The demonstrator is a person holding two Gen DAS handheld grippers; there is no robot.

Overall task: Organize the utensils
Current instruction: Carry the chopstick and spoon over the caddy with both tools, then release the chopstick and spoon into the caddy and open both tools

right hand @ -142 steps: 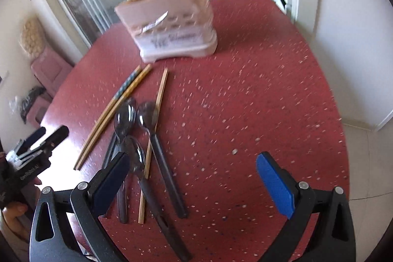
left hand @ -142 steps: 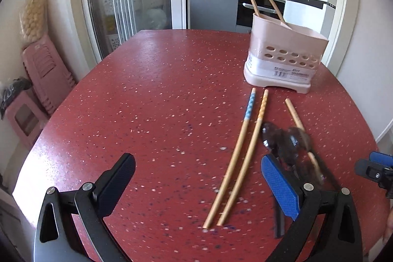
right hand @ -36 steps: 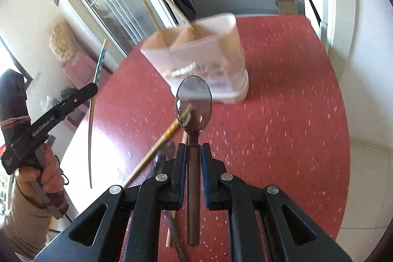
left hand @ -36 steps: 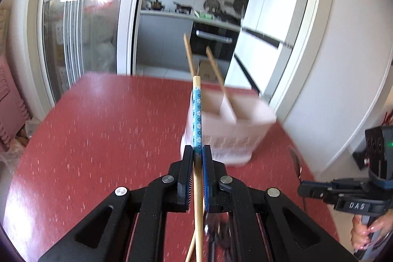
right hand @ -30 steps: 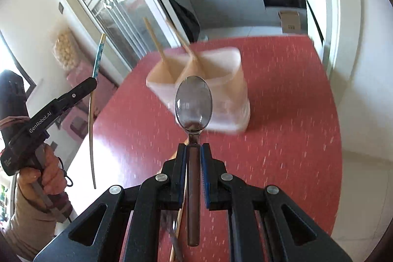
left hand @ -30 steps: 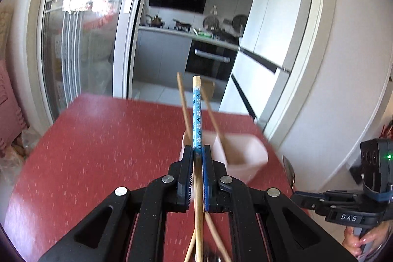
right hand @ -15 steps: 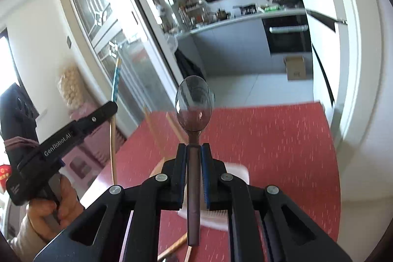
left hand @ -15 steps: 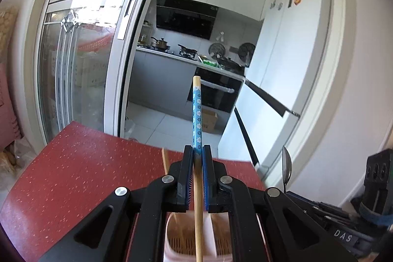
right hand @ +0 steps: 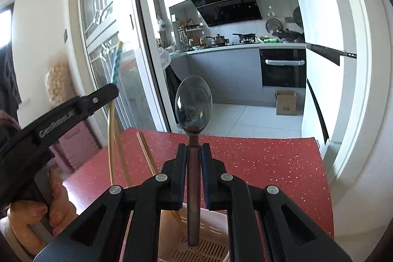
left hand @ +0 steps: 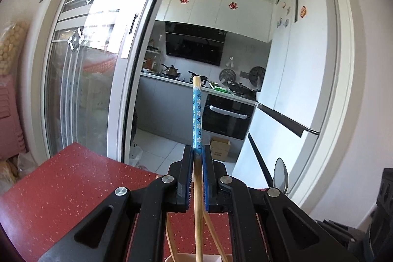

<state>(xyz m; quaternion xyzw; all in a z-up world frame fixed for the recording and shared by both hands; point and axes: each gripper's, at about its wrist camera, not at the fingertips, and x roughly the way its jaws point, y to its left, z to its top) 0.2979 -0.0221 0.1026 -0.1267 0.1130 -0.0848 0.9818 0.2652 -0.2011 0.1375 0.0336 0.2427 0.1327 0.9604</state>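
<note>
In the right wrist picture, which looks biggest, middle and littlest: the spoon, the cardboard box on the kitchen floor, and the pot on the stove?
1. Spoon, but it sits right at the camera in the right gripper, so that's nearness.
2. Cardboard box.
3. Pot, littlest and farthest away.

A red table flecked with pale specks carries everything; its far edge ends just before the grey-tiled kitchen floor. Directly on it, at the near bottom of the right wrist view, stands a pink utensil holder with a slotted base. The left wrist view shows only its rim.
</note>
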